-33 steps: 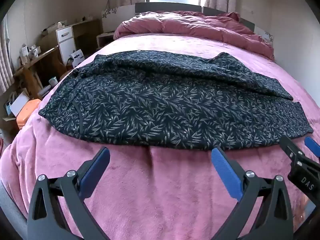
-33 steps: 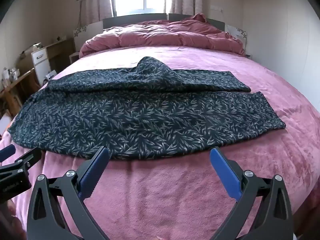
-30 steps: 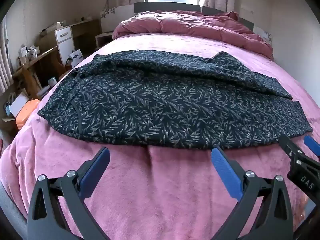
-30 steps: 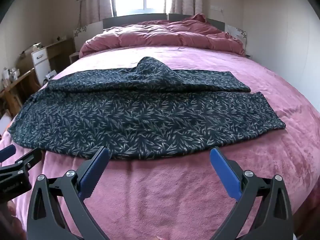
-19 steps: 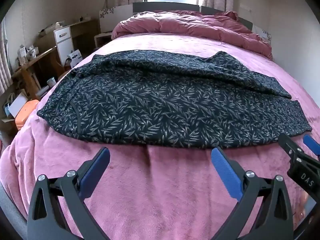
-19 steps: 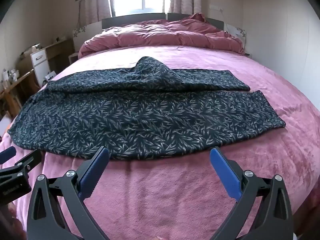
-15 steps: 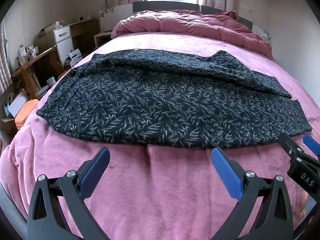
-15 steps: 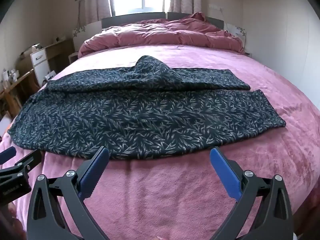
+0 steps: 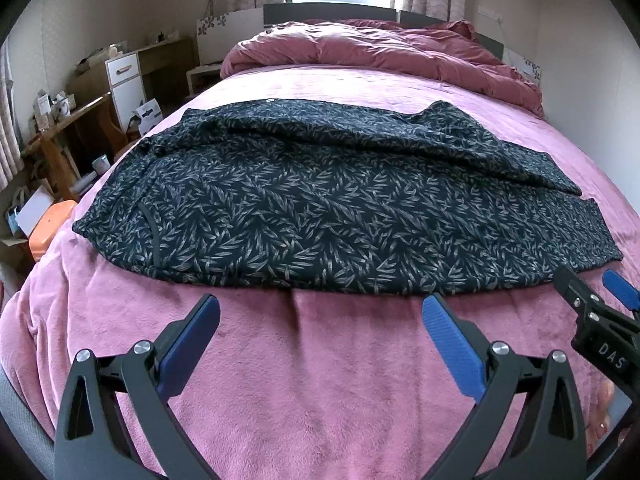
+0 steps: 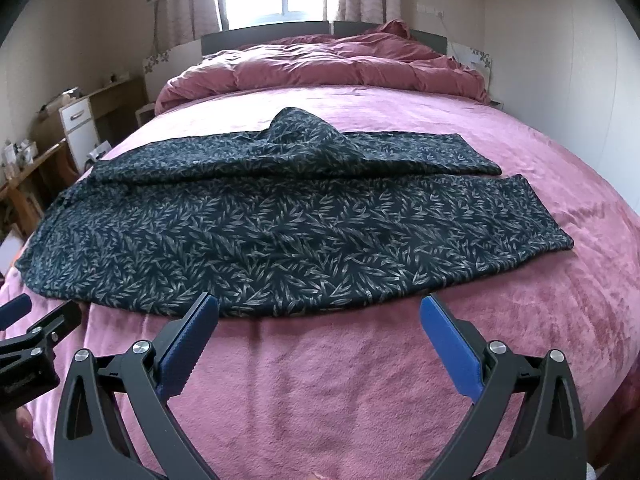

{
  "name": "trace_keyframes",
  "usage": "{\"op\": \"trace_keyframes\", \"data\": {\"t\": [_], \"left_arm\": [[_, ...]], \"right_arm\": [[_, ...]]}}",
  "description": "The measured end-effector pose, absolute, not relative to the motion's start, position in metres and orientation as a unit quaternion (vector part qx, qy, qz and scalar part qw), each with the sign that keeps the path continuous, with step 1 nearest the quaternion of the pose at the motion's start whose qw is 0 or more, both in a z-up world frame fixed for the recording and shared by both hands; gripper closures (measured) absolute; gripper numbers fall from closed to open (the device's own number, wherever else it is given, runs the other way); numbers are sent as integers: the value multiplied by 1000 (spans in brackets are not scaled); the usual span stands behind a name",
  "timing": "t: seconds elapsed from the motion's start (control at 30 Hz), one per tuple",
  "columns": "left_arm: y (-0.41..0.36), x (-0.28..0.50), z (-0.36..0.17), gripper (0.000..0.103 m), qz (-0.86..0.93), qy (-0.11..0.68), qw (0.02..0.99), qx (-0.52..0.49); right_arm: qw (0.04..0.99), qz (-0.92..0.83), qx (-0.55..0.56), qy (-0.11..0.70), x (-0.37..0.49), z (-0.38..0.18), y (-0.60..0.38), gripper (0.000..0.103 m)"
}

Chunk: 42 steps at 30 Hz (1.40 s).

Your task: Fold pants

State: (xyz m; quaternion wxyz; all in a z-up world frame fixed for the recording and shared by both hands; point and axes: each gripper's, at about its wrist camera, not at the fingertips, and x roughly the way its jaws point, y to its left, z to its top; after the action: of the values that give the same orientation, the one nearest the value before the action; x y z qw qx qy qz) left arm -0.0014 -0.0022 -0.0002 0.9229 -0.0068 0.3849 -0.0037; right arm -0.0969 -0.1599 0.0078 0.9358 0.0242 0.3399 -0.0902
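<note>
Dark leaf-print pants lie spread sideways across the pink bed, waistband to the left, leg ends to the right. The far leg is bunched into a ridge and the near leg lies flat. My left gripper hovers open just short of the pants' near edge, nothing between its blue pads. My right gripper is open too, its left pad at the near hem of the pants. Each gripper shows at the edge of the other's view.
The pink bedspread fills the foreground. A heaped pink duvet lies at the headboard. Left of the bed stand a wooden desk, a white drawer unit and an orange box. A wall runs along the right.
Both grippers have crept slightly forward toward the near edge of the pants. The pants have not moved and both grippers stay open.
</note>
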Motion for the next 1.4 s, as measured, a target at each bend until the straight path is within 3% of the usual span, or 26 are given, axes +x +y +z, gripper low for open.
{"op": "trace_keyframes", "data": {"t": [1.4], "left_arm": [[2, 3, -7, 2, -6, 404, 915, -19]], "right_arm": [[935, -91, 29, 341, -96, 9, -160, 3]]}}
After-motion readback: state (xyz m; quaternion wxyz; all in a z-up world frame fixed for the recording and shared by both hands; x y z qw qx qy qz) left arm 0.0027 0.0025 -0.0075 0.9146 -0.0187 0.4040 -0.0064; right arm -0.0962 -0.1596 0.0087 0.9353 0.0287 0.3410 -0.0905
